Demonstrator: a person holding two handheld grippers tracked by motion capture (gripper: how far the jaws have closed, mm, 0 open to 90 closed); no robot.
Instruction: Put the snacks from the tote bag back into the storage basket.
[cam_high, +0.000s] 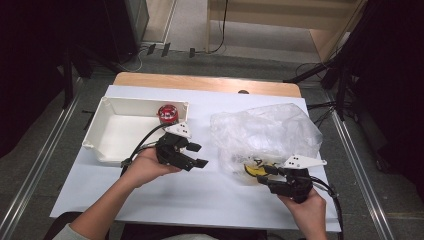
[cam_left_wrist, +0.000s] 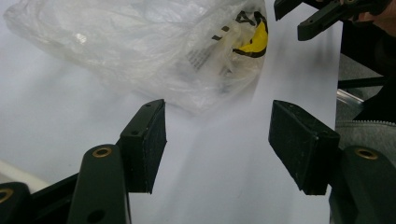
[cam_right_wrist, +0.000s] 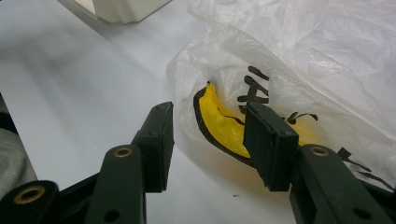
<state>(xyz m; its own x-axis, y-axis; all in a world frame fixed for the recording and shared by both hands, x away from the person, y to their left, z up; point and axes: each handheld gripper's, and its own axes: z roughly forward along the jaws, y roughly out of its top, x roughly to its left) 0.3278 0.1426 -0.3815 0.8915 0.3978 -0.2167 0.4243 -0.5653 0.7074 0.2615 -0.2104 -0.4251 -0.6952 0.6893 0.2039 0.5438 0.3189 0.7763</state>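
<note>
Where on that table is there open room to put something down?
Bare white tabletop lies along the near edge, between the left gripper and right gripper. The white tray is open beside its red can. The plastic bag crowds the right.

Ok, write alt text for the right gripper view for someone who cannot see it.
Two open black jaws of the right gripper reach toward the edge of a crumpled clear plastic bag with yellow and black printing, lying on a white table surface. The corner of a white tray sits at the top, farther off.
</note>
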